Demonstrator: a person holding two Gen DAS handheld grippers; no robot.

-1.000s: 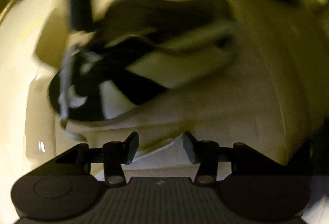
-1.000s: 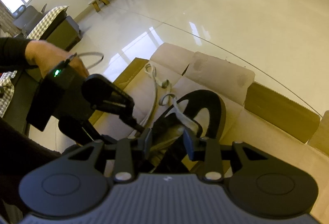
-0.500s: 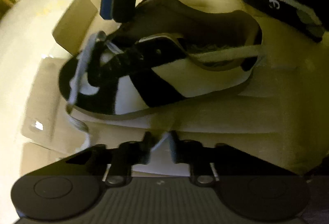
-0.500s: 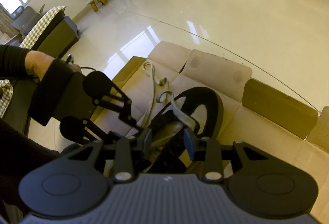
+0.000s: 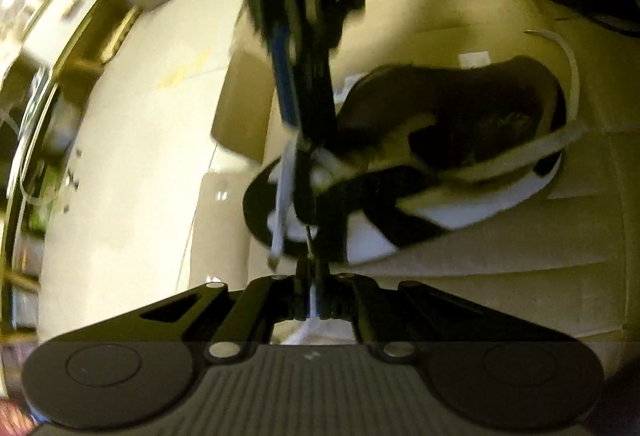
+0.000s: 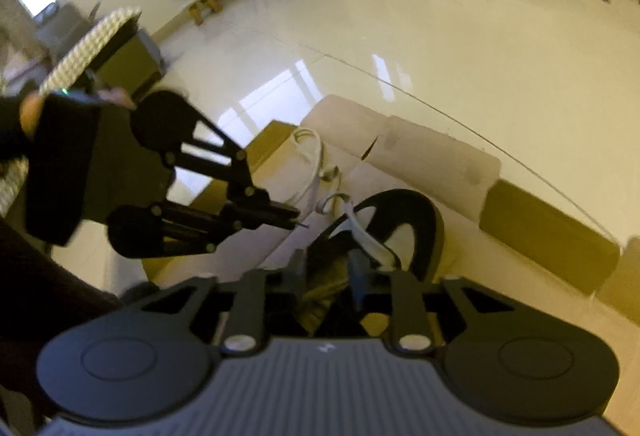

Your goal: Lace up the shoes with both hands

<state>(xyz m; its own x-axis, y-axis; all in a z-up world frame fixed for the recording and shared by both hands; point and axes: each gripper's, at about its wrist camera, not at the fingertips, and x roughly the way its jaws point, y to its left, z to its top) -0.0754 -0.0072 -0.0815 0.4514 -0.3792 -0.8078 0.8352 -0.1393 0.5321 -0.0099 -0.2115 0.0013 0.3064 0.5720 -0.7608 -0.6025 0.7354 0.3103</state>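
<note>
- The shoe (image 5: 420, 188), black and white, lies on its side on flattened cardboard (image 5: 500, 296) on the floor, filling the centre and right of the left wrist view; its toe points to the lower left of that frame and its heel to the upper right.
- The left tongs (image 5: 314, 300) sit at bottom centre of their own view, fingers pressed together; a pale strip shows just below them, but whether it is pinched between the pads cannot be told.
- In the right wrist view the left tongs (image 6: 294, 218) reach in from the left, fingers together, tips just beside the shoe's opening.
- The right tongs (image 6: 328, 272) stand low in the centre of their view, directly over the shoe (image 6: 404, 220), jaws closing with the olive tongue (image 6: 324, 288) between them; pressing contact is not clear.
- A white lace (image 6: 360, 232) runs up from the shoe's throat past the right finger of the right tongs, with a loose loop (image 6: 310, 152) lying on the cardboard beyond.
- In the left wrist view the right tongs (image 5: 308, 104) come down from the top centre onto the shoe's front, with a lace end (image 5: 280, 212) hanging beside them.
</note>
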